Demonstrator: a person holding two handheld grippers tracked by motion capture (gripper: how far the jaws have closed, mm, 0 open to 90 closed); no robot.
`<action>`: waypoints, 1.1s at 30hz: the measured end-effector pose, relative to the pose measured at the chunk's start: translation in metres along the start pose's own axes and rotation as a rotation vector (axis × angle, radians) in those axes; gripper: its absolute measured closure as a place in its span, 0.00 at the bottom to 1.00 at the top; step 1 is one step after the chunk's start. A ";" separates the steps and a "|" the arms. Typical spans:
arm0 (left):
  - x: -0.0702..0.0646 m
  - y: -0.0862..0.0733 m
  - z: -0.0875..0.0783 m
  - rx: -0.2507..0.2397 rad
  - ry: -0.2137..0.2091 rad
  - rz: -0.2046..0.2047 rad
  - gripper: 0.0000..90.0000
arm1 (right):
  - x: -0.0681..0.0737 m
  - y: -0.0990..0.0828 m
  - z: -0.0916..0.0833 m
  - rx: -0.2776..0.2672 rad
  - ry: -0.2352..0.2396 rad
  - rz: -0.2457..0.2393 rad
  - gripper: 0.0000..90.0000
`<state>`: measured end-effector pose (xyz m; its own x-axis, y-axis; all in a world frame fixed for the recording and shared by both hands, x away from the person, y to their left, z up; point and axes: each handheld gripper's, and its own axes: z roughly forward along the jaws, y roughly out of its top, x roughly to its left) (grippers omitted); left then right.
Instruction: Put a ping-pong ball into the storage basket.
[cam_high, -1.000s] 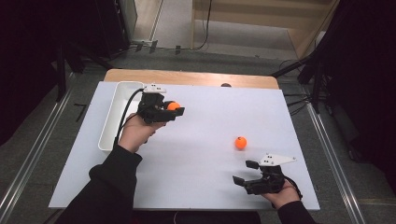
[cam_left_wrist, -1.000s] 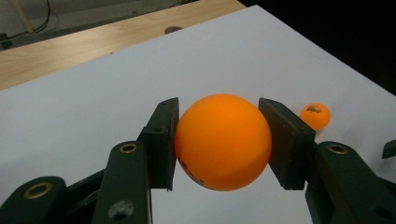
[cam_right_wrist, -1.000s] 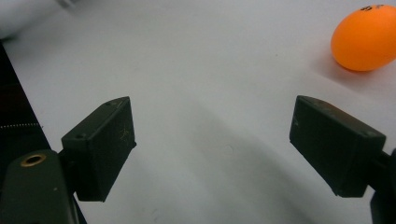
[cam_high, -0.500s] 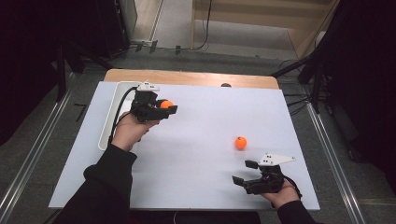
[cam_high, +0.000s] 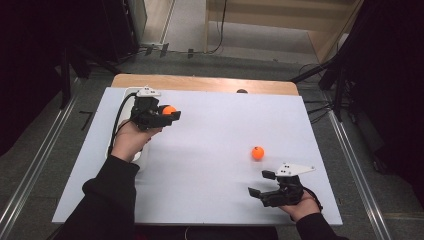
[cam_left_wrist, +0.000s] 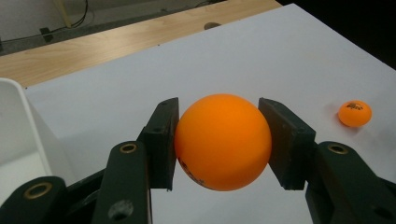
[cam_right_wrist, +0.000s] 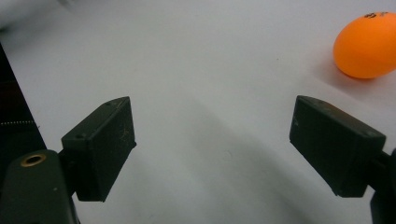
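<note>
My left gripper (cam_high: 167, 113) is shut on an orange ball (cam_high: 169, 110) and holds it above the white sheet, just right of the white tray (cam_high: 129, 95). In the left gripper view both pads press the sides of the held ball (cam_left_wrist: 223, 141). A second orange ball (cam_high: 258, 152) lies on the sheet at the right, and it is seen as a small ball (cam_left_wrist: 355, 113) from the left gripper. My right gripper (cam_high: 261, 183) rests near the front right corner, open, with nothing between its pads (cam_right_wrist: 102, 144). The loose ball (cam_right_wrist: 366, 45) lies beyond its right jaw.
The white sheet (cam_high: 215, 135) covers a wooden table (cam_high: 200, 84) whose far edge shows bare wood with a dark hole. A black cable runs from the left gripper down past the tray. Dark floor and metal rails flank the table.
My left hand has carried the held ball back and to the left, toward the tray. The right gripper and the loose ball have stayed where they were.
</note>
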<state>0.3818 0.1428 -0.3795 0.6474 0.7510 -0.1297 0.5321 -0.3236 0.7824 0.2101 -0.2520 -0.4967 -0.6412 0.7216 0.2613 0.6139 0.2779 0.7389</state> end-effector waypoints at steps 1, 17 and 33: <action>0.002 0.000 -0.001 0.002 0.001 -0.001 0.56 | 0.000 0.000 0.000 0.001 0.001 -0.002 0.14; 0.016 -0.003 -0.011 -0.022 0.045 -0.035 0.56 | -0.003 0.002 -0.001 -0.001 -0.004 -0.011 0.14; 0.029 -0.016 -0.027 -0.043 0.101 -0.069 0.56 | -0.009 0.010 0.001 -0.001 -0.004 -0.027 0.14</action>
<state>0.3773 0.1855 -0.3796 0.5507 0.8254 -0.1244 0.5483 -0.2453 0.7995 0.2221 -0.2550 -0.4926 -0.6555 0.7164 0.2390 0.5962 0.2967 0.7460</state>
